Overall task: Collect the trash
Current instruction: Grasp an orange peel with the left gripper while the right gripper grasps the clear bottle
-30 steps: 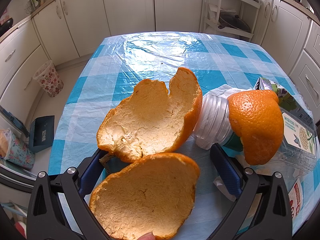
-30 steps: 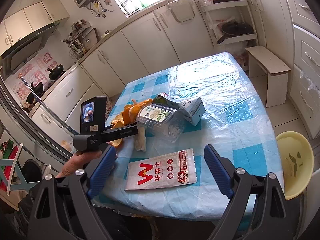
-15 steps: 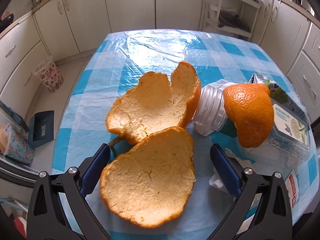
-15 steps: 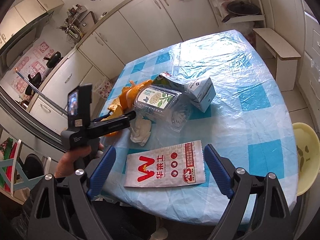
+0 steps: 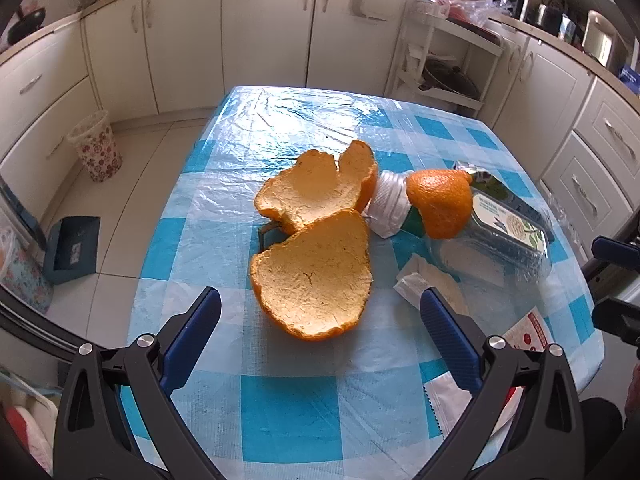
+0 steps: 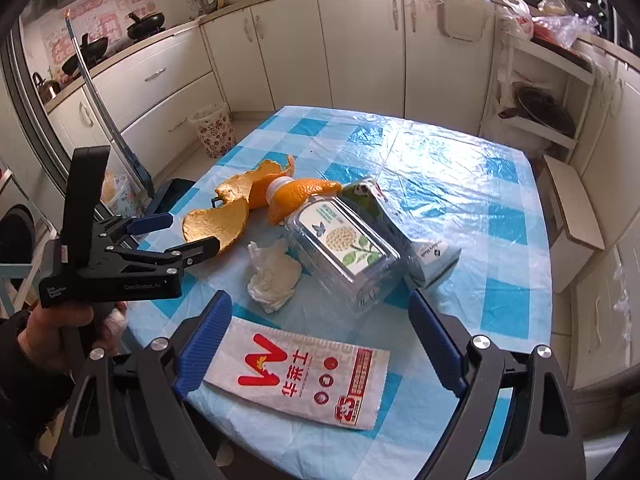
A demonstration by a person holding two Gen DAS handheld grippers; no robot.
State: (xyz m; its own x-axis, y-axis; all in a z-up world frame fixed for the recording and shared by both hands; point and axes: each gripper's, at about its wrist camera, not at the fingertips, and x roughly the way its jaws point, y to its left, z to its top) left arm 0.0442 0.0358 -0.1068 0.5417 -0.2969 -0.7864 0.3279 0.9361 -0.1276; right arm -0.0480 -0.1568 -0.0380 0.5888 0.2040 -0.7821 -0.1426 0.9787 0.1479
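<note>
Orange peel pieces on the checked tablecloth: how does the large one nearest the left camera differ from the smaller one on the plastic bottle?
The large bowl-shaped orange peel lies on the blue-checked tablecloth with its pale pith facing up; the smaller orange peel shows its glossy orange skin. The large peel rests flat on the cloth; the smaller drapes over the clear plastic bottle beside its white cap. Both lie loose, ungripped.
</note>
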